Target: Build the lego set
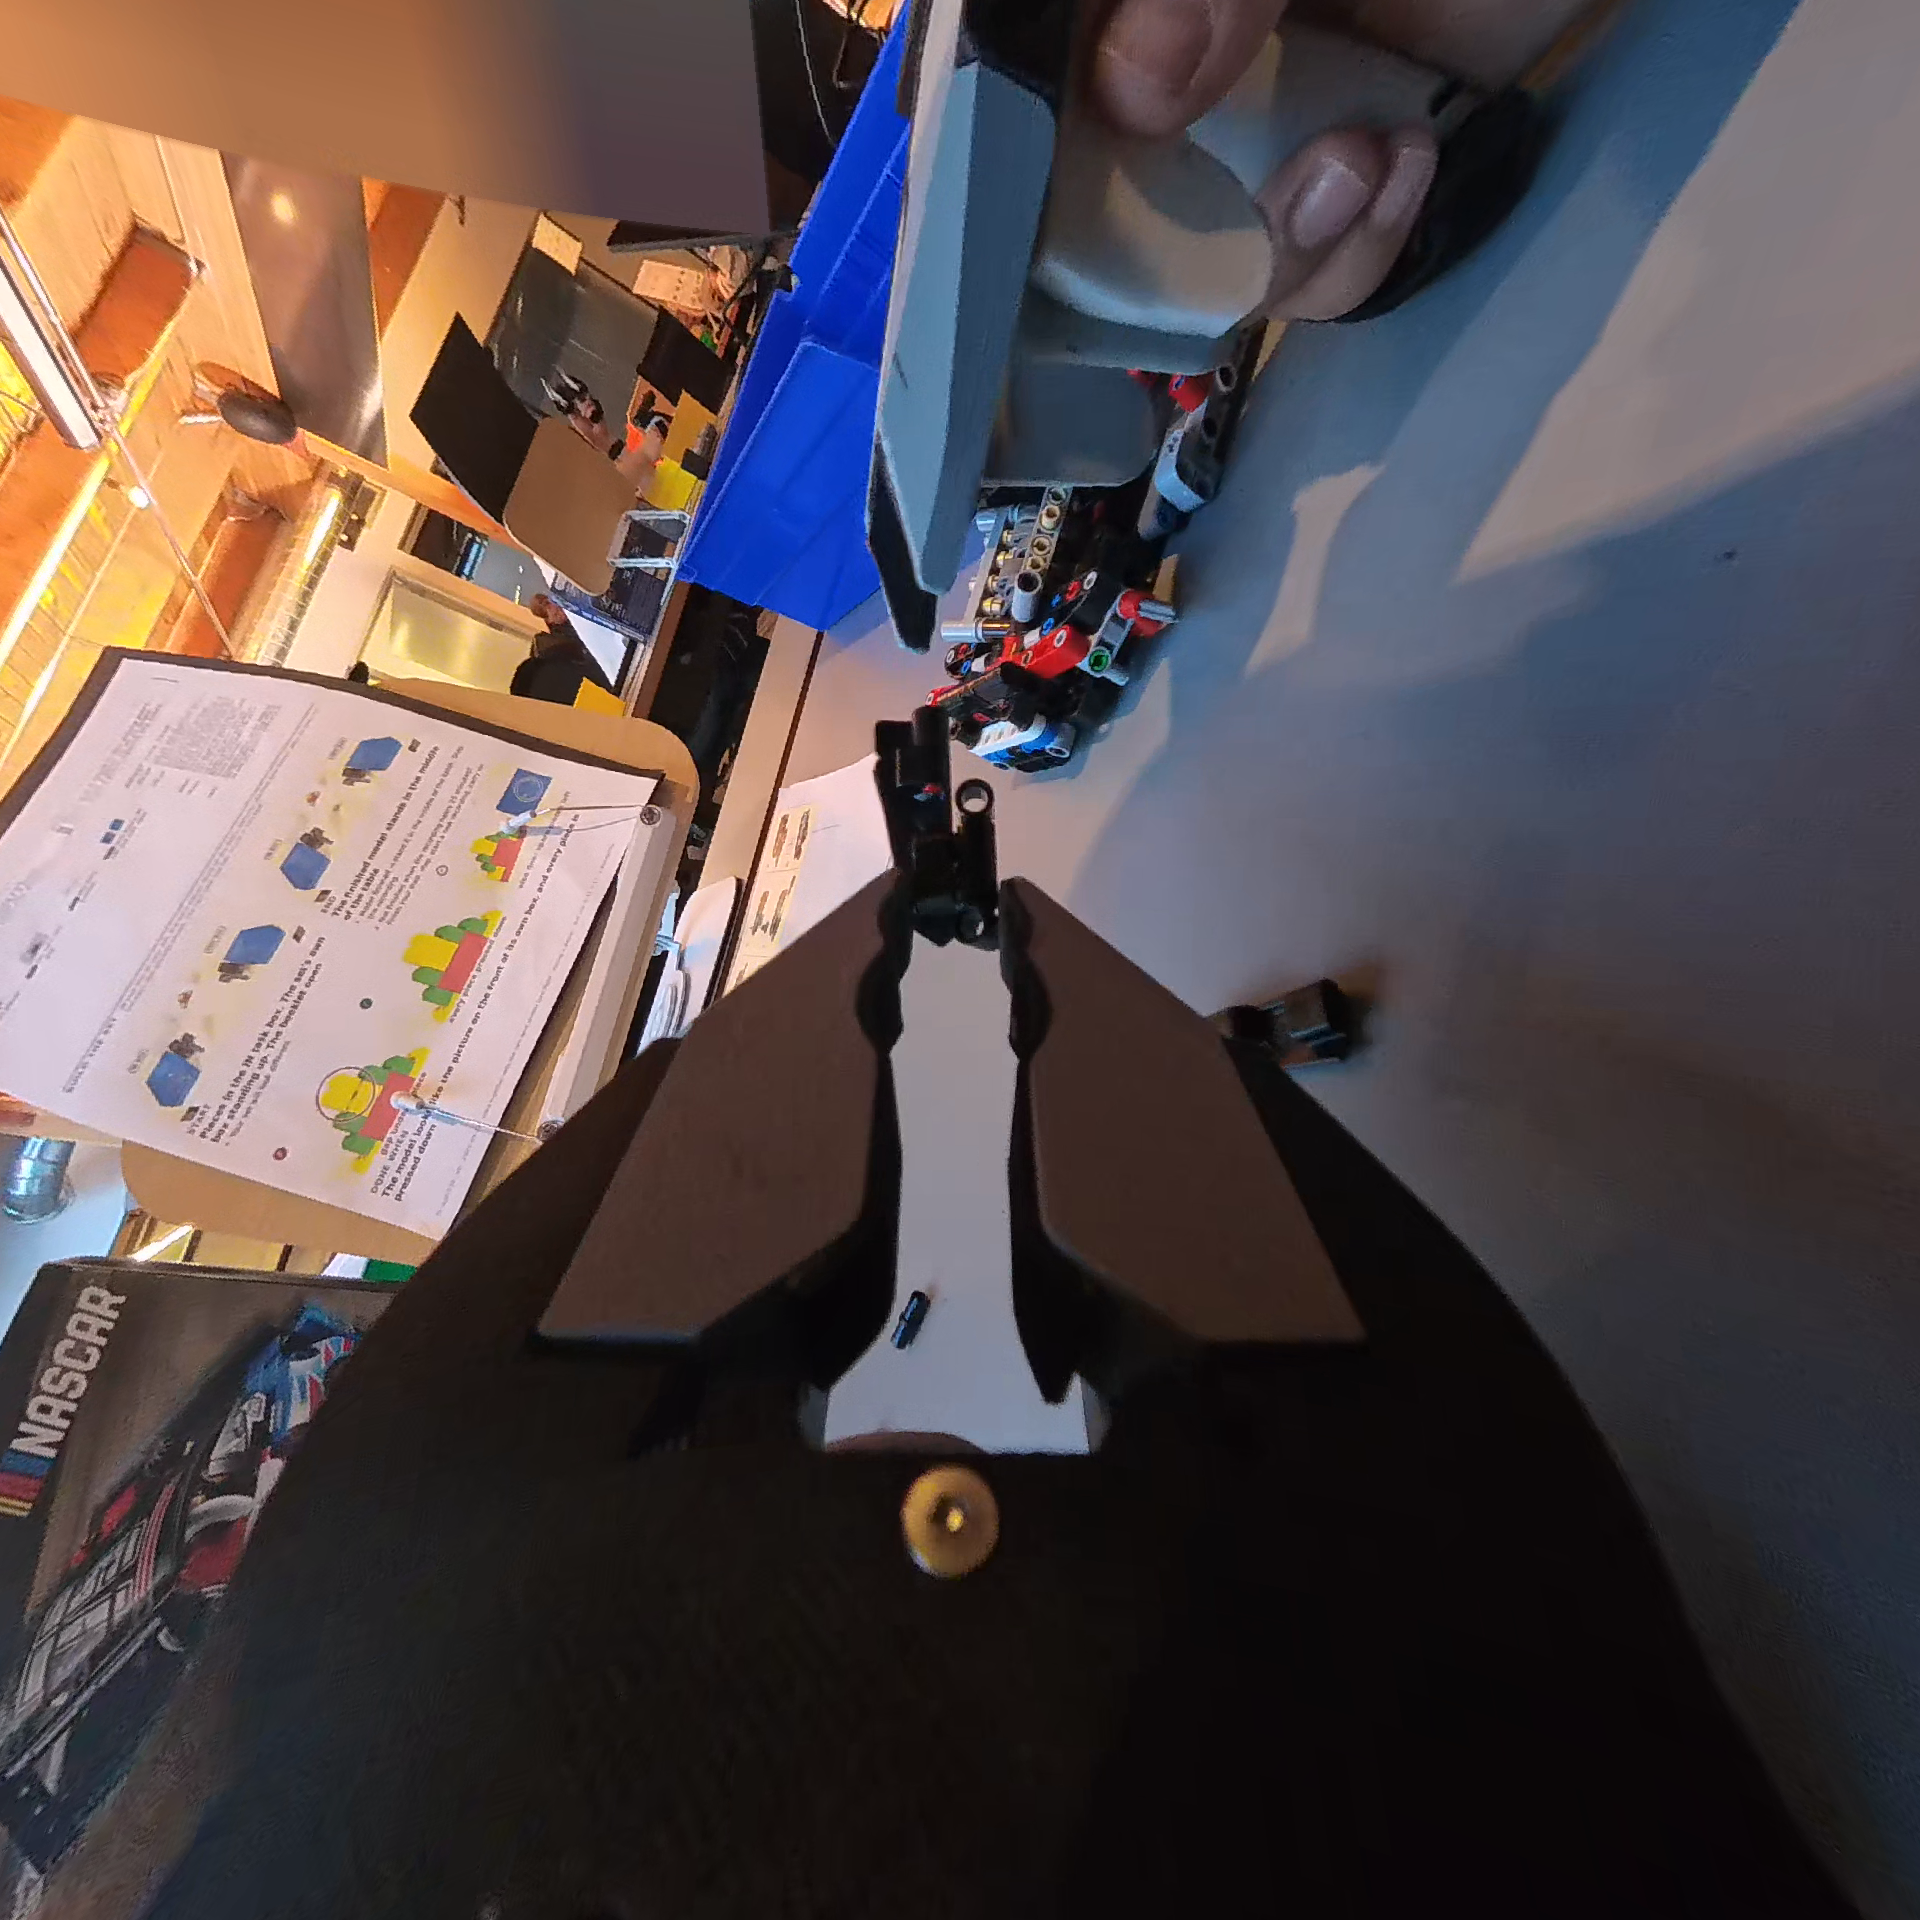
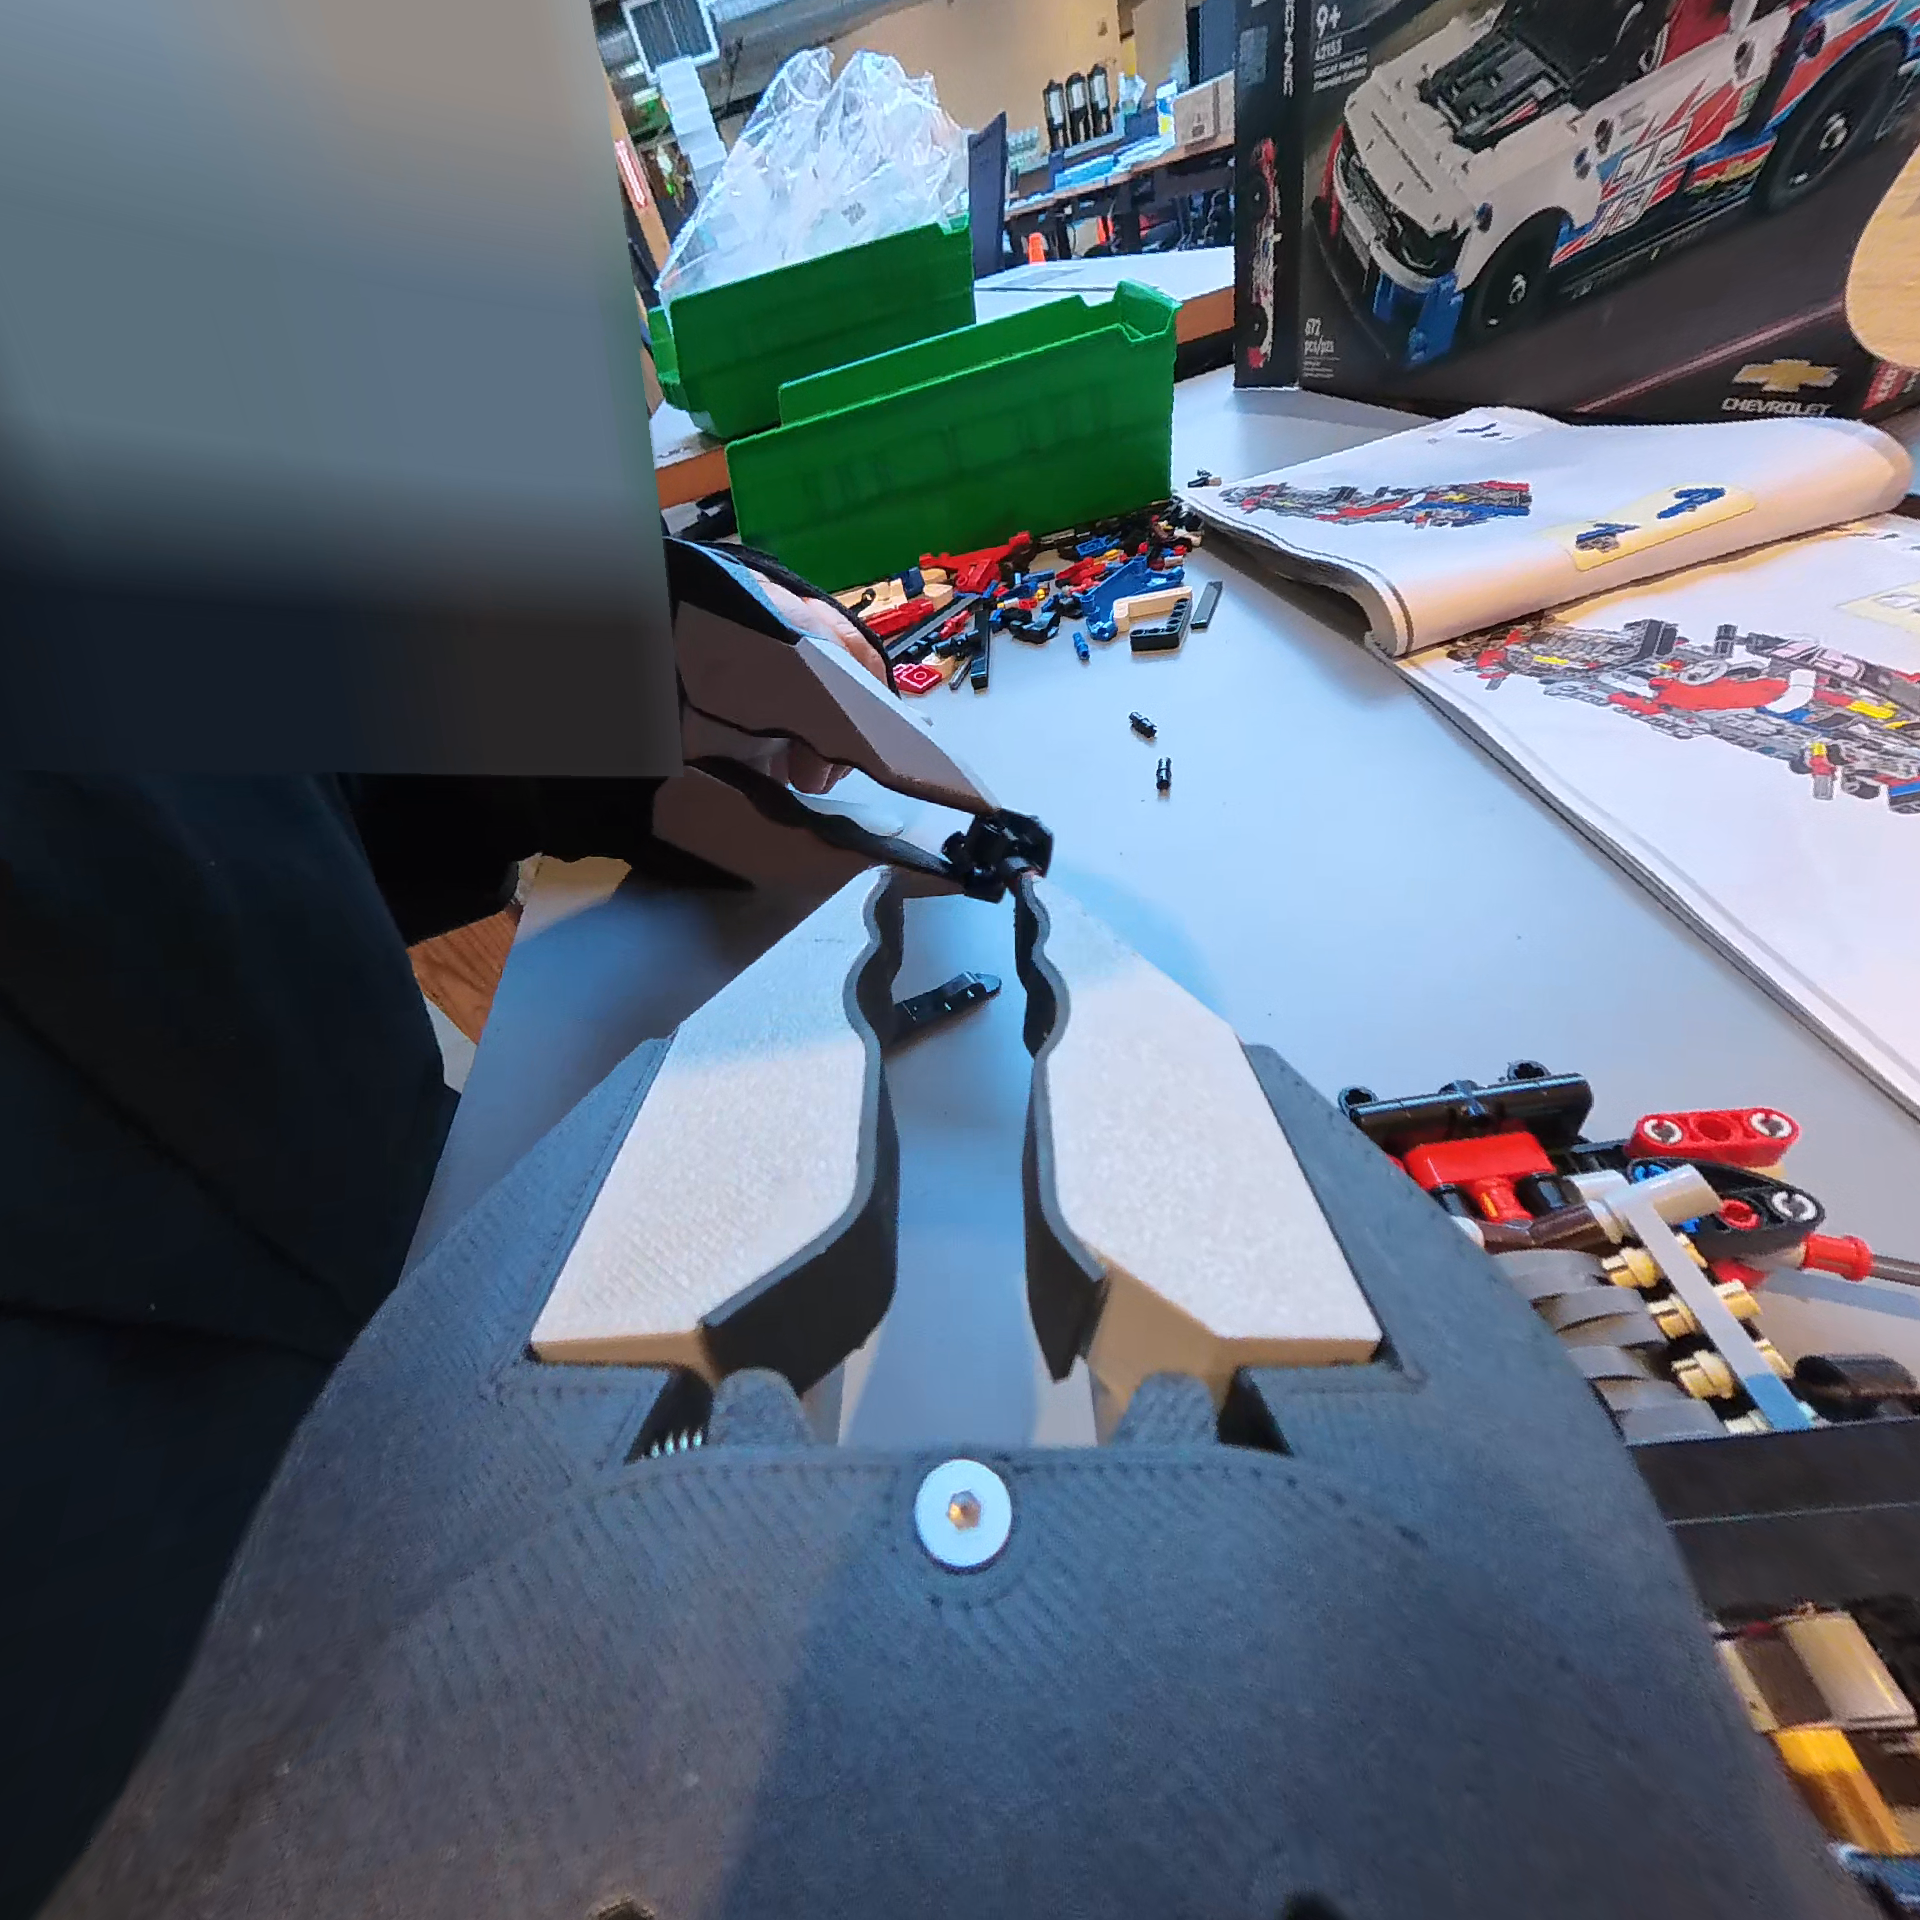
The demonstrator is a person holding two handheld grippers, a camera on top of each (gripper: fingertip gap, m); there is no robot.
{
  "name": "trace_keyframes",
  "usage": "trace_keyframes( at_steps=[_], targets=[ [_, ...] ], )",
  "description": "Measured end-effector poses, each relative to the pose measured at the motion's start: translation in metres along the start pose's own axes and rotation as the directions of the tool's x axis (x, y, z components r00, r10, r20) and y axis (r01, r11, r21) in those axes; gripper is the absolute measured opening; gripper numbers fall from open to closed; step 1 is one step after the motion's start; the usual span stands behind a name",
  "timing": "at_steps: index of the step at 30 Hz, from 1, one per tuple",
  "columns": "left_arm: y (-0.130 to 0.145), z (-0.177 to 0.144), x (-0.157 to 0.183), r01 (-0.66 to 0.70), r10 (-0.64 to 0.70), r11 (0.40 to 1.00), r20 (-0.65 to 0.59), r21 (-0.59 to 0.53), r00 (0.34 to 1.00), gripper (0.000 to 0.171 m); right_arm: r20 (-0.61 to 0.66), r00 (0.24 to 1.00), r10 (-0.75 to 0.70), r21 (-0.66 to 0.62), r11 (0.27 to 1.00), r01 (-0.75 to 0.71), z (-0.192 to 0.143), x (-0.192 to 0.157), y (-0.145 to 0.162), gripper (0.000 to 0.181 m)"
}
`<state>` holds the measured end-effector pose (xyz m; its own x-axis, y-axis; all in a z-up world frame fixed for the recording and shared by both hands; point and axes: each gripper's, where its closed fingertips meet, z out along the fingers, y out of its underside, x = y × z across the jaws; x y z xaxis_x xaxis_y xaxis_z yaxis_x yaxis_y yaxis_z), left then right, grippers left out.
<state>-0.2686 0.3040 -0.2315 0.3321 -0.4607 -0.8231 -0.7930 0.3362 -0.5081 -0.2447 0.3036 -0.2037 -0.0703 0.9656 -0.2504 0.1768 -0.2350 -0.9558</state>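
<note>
My left gripper (image 1: 948,906) is shut on a small black lego sub-assembly (image 1: 940,831) and holds it above the grey table (image 1: 1558,935). In the right wrist view the left gripper (image 2: 956,852) comes in from the left with the same black piece (image 2: 1000,850). My right gripper (image 2: 956,894) is open, with its tips just at that piece. A hand holds it at the top of the left wrist view (image 1: 920,608). The partly built chassis (image 1: 1060,644) lies under it and shows at the right in the right wrist view (image 2: 1621,1226).
Two green bins (image 2: 956,447) stand behind a pile of loose pieces (image 2: 1049,603). An open instruction booklet (image 2: 1662,675) and the set's box (image 2: 1558,208) are at the right. A loose black piece (image 2: 945,1003) lies on the table. A blue bin (image 1: 800,468) stands at the far edge. Left tips to right tips: about 4 centimeters. The loose black piece (image 2: 945,1003) sits 5 centimeters or so from the ends of my left fingers.
</note>
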Motion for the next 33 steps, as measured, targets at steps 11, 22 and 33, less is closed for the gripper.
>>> trace_keyframes(
  at_steps=[11,22,33],
  targets=[
    [0.0017,-0.0003,-0.0001,0.006,-0.006,1.000,-0.003,-0.001,1.000,0.013,0.004,1.000,0.010,0.004,1.000,-0.010,-0.0007,0.0005,-0.0003,0.018],
    [0.0019,-0.0001,-0.0006,0.006,-0.006,1.000,0.000,0.000,1.000,0.013,0.006,1.000,0.009,0.004,1.000,-0.009,-0.0006,0.0000,0.0001,0.017],
    [-0.0004,-0.0005,0.0004,-0.029,0.029,1.000,0.012,-0.001,0.999,0.013,0.004,1.000,0.010,0.006,1.000,-0.010,-0.0007,0.0002,-0.0002,0.017]
  ],
)
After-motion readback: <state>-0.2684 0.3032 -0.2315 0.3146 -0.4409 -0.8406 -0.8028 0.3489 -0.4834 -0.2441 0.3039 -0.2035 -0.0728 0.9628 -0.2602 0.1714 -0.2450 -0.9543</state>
